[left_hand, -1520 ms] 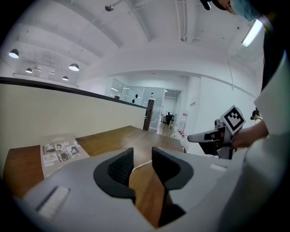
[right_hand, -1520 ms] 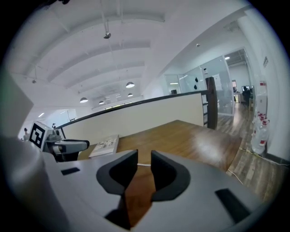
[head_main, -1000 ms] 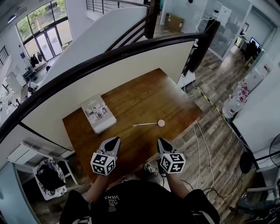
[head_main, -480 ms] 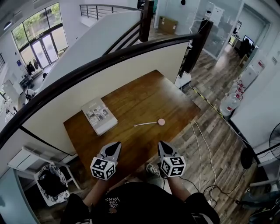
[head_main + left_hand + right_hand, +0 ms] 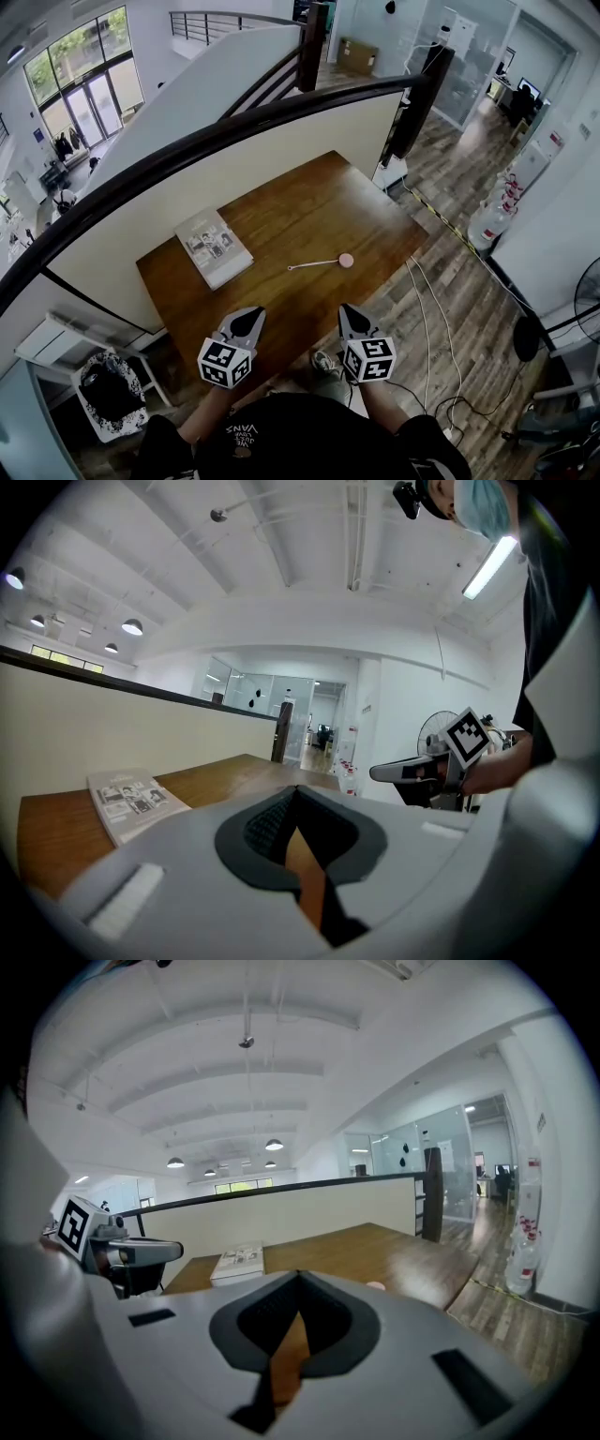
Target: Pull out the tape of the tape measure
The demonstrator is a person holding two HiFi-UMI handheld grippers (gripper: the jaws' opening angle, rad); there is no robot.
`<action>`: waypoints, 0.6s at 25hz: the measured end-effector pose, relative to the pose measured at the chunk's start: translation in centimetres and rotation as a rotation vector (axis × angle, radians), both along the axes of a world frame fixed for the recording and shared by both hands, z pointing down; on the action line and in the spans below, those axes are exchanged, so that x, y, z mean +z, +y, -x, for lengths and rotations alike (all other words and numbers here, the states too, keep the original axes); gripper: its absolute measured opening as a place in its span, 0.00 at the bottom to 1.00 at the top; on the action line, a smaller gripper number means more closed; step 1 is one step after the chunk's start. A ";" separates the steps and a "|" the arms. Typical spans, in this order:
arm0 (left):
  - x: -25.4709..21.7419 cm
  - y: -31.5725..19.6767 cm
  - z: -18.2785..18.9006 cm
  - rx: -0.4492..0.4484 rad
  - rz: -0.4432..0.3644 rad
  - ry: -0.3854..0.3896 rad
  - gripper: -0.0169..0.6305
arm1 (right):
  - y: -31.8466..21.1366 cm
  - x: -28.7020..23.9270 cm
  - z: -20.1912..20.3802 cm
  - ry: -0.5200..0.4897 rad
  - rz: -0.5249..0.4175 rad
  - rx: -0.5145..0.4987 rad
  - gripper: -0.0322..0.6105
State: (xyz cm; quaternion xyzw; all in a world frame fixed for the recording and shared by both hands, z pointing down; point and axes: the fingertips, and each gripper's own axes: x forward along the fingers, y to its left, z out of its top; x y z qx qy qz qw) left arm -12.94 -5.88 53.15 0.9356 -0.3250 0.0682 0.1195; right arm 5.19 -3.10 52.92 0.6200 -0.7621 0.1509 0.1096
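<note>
A small pink round tape measure (image 5: pixel 345 260) lies on the brown wooden table (image 5: pixel 309 211), with a short thin length of tape (image 5: pixel 309 265) drawn out to its left. Both grippers hover at the table's near edge, well short of it. My left gripper (image 5: pixel 251 315) is shut and holds nothing; its closed tips (image 5: pixel 296 790) show in the left gripper view. My right gripper (image 5: pixel 347 311) is shut and empty as well, its tips (image 5: pixel 298 1277) meeting. In the right gripper view a pink sliver of the tape measure (image 5: pixel 376 1285) peeks over the jaws.
A white book (image 5: pixel 214 247) lies at the table's left side; the book (image 5: pixel 131 799) also shows in the left gripper view. A cream partition with a dark rail (image 5: pixel 234 122) runs behind the table. Cables (image 5: pixel 427 319) trail on the wood floor to the right.
Both grippers have drawn back a little toward the person, away from the tape measure. The tape measure and book lie as before.
</note>
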 end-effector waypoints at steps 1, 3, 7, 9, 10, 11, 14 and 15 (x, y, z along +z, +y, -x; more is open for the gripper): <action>0.0 0.1 0.0 0.000 0.001 0.000 0.05 | 0.1 0.0 0.1 0.000 0.001 -0.001 0.07; 0.1 0.3 -0.1 0.000 0.002 0.000 0.05 | 0.3 0.1 0.2 -0.001 0.003 -0.002 0.07; 0.3 0.4 -0.2 -0.004 0.005 -0.001 0.05 | 0.4 0.3 0.1 0.000 0.005 -0.001 0.07; 0.4 0.4 -0.3 -0.003 0.007 0.001 0.04 | 0.4 0.4 0.0 -0.001 0.005 0.000 0.07; 0.4 0.5 -0.4 -0.004 0.006 0.003 0.05 | 0.4 0.4 0.0 -0.001 0.004 0.000 0.07; 0.4 0.5 -0.4 -0.005 0.006 0.006 0.05 | 0.4 0.4 0.0 -0.001 0.004 -0.001 0.07; 0.2 0.5 -0.6 -0.012 0.003 0.008 0.05 | 0.5 0.2 -0.1 0.000 0.003 -0.006 0.07; 0.1 0.5 -0.6 -0.015 0.003 0.008 0.05 | 0.6 0.1 -0.1 0.001 0.003 -0.008 0.07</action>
